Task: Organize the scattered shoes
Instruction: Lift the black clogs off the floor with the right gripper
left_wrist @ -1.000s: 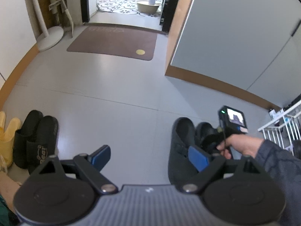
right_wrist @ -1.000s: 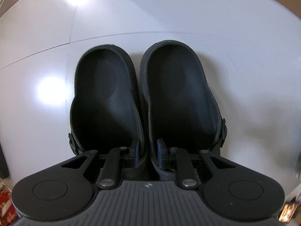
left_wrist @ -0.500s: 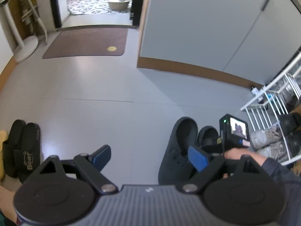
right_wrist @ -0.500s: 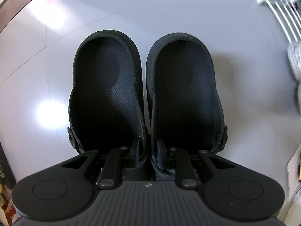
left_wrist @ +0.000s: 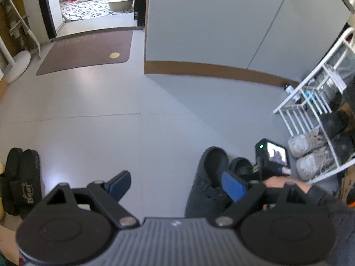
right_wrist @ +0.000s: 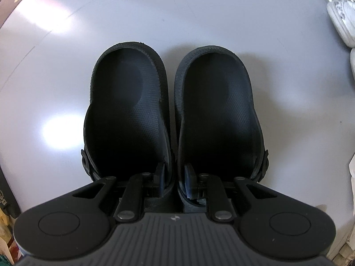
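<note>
Right wrist view: jaws hide black clogs' [right_wrist: 170, 115] pinched inner walls.

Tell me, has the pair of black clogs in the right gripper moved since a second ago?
Yes. The black clogs, clamped in the right gripper, have been carried toward the white shoe rack; its grey sneakers now show at that view's right edge.

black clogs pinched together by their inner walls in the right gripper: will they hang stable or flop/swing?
The black clogs look like thick moulded foam, so probably light and fairly stiff. The right gripper clamps only the two adjoining inner walls near the heels, so the toes may swing. The textured footbeds suggest rubbery, grippy material, so slipping seems unlikely.
</note>
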`<state>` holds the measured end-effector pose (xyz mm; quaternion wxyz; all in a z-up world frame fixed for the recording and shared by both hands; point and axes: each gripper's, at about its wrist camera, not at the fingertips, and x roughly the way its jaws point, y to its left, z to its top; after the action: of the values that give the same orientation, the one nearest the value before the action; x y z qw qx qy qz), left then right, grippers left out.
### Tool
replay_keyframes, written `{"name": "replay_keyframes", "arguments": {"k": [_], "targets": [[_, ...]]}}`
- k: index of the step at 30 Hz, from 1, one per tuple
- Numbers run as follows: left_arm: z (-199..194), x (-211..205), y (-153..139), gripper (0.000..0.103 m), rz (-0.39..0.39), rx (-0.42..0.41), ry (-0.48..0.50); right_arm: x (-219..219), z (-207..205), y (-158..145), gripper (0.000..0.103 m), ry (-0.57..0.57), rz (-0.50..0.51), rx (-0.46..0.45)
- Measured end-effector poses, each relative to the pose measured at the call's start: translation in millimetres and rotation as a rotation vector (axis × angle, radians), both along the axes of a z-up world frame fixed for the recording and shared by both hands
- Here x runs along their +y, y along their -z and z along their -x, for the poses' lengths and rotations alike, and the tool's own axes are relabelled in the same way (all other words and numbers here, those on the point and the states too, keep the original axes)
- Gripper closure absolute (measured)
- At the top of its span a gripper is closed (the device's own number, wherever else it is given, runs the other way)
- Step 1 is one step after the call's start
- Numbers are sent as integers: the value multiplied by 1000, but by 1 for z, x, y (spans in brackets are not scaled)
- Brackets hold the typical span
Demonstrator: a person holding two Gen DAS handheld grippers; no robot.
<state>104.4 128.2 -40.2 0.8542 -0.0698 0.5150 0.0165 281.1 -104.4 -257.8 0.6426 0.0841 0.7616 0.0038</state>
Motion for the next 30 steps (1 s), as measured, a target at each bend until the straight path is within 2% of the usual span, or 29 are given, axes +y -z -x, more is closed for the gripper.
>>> {"name": "replay_keyframes", "arguments": {"k": [8, 13, 22, 29, 30], "targets": [[-10, 14, 7, 12, -11, 20, -26, -6, -28, 15, 77, 9, -40, 102], [-14, 16, 5, 12, 2, 16, -41, -5, -37, 12, 72, -14, -80, 162], [-13, 21, 2, 12, 18, 5, -60, 2, -61, 14, 66, -66, -72, 236], [-9, 29, 0, 12, 27, 2, -77, 9, -70, 25, 66, -88, -44, 275], [-9, 29, 0, 12, 30, 0, -76, 10, -70, 25, 70, -96, -40, 272]]}}
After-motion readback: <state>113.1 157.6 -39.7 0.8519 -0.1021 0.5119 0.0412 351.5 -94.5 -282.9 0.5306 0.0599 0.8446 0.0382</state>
